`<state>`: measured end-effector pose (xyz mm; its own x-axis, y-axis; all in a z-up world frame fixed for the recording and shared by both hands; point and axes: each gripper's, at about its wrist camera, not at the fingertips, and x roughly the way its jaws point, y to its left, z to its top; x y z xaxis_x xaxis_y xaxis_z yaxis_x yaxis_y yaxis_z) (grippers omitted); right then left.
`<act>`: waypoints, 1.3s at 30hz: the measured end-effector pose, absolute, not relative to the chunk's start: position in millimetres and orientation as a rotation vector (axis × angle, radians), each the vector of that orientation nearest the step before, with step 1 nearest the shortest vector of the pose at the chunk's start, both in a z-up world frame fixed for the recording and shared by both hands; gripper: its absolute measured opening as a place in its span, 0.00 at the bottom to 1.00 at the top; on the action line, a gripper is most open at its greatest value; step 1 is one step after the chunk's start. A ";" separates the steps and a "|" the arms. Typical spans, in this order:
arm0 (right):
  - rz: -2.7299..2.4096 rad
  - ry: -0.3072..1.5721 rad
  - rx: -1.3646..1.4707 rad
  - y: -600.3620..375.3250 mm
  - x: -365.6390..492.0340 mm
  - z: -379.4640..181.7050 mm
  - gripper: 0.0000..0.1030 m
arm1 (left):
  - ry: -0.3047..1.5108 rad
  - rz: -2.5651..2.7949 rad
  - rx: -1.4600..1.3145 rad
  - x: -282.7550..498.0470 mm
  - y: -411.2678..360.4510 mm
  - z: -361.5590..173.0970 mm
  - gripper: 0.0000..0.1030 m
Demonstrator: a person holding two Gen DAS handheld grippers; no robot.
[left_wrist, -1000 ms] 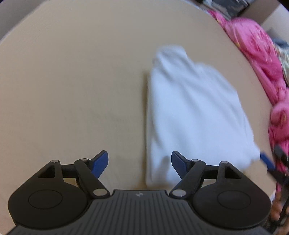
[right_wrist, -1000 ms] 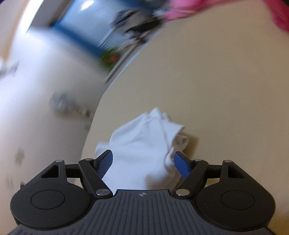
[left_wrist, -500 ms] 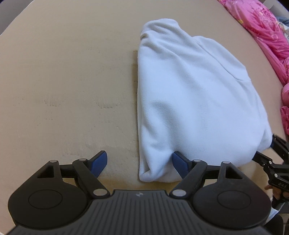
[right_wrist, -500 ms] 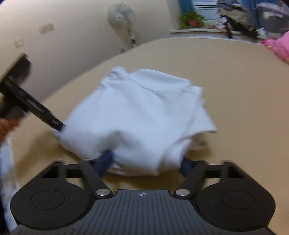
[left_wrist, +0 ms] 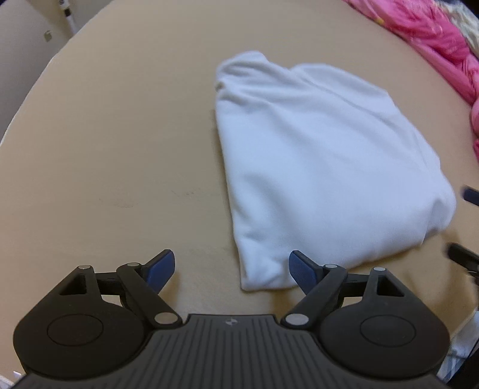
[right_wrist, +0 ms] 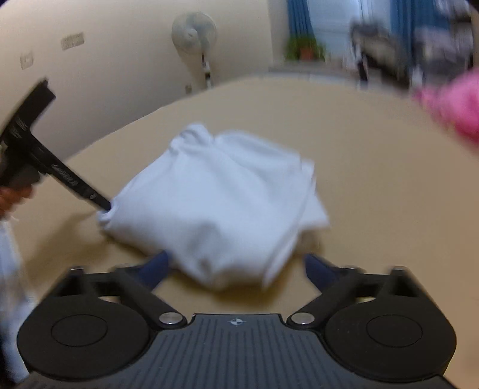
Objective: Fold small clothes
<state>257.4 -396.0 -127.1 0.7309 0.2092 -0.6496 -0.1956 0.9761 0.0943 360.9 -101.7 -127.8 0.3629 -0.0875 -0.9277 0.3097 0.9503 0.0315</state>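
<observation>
A folded white garment [left_wrist: 317, 167] lies on the tan table [left_wrist: 119, 143]. My left gripper [left_wrist: 230, 270] is open at the garment's near corner, its right pad beside the cloth edge, holding nothing. In the right wrist view the garment [right_wrist: 215, 206] lies just ahead of my open right gripper [right_wrist: 236, 269], its near fold between the blue pads, not pinched. The left gripper's finger [right_wrist: 74, 182] shows there at the garment's left corner. The right gripper's tips [left_wrist: 467, 227] show at the left wrist view's right edge.
A heap of pink cloth [left_wrist: 434, 39] lies along the table's far right edge and shows blurred in the right wrist view [right_wrist: 455, 107]. A standing fan [right_wrist: 194, 39], a wall and a window with blue curtains [right_wrist: 323, 27] are beyond the table.
Both grippers have drawn back a little from the folded garment. The garment stays lying on the table. Both grippers stay open.
</observation>
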 end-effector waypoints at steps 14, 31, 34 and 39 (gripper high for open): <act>0.341 0.846 -0.120 -418.2 265.9 -124.8 0.43 | 1.202 -0.270 0.225 368.4 -108.7 -151.2 0.86; 0.335 0.933 -0.088 -451.0 260.8 -124.0 0.00 | 1.169 -0.229 0.310 356.0 -113.2 -141.9 0.91; 0.200 1.047 -0.107 -434.2 256.8 -139.6 0.06 | 1.109 -0.168 0.354 332.6 -118.8 -118.1 0.91; -0.048 0.763 0.167 -382.6 205.4 -64.0 0.99 | 1.014 -0.119 0.347 269.8 -131.9 -63.0 0.92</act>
<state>205.4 -382.6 -64.0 0.7225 0.0178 -0.6912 0.1035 0.9856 0.1335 269.8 -131.9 -63.0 0.5274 0.0625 -0.8473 0.2565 0.9391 0.2289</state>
